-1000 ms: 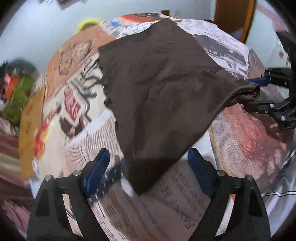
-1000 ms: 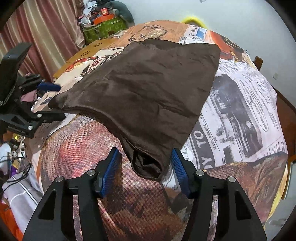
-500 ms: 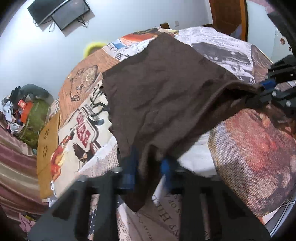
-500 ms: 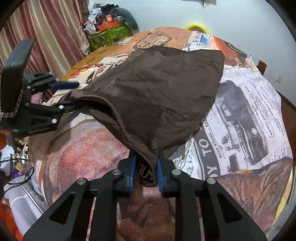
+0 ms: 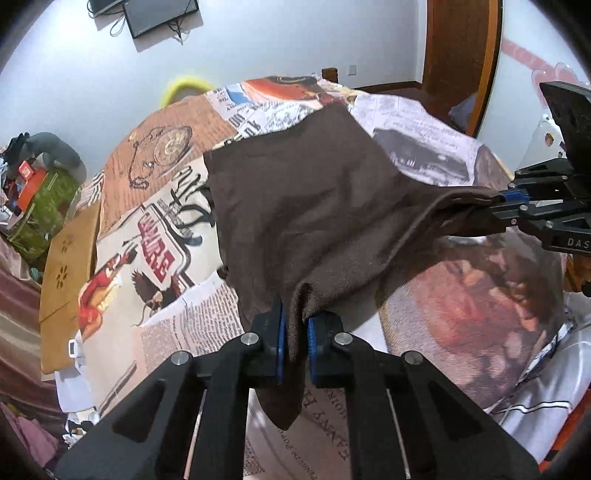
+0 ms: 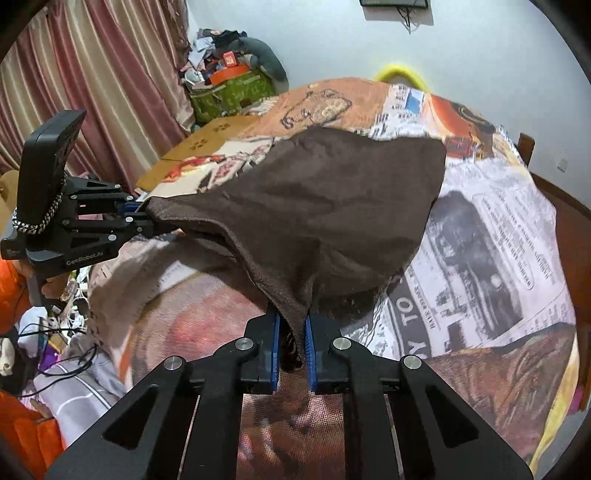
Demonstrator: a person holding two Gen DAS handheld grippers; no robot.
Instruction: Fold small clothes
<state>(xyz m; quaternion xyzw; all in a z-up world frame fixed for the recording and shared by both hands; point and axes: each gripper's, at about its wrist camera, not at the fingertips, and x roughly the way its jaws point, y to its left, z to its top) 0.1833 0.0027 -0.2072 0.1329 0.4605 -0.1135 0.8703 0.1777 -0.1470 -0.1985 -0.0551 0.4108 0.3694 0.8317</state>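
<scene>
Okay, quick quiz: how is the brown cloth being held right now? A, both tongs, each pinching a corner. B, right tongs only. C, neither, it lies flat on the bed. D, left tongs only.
A: the left tongs and right tongs each pinch a near corner of the brown cloth.

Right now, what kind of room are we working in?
Most likely a lived-in bedroom: a bed with a newspaper-print bedspread, striped curtains, a wall-mounted screen, and a clutter pile in the corner.
</scene>
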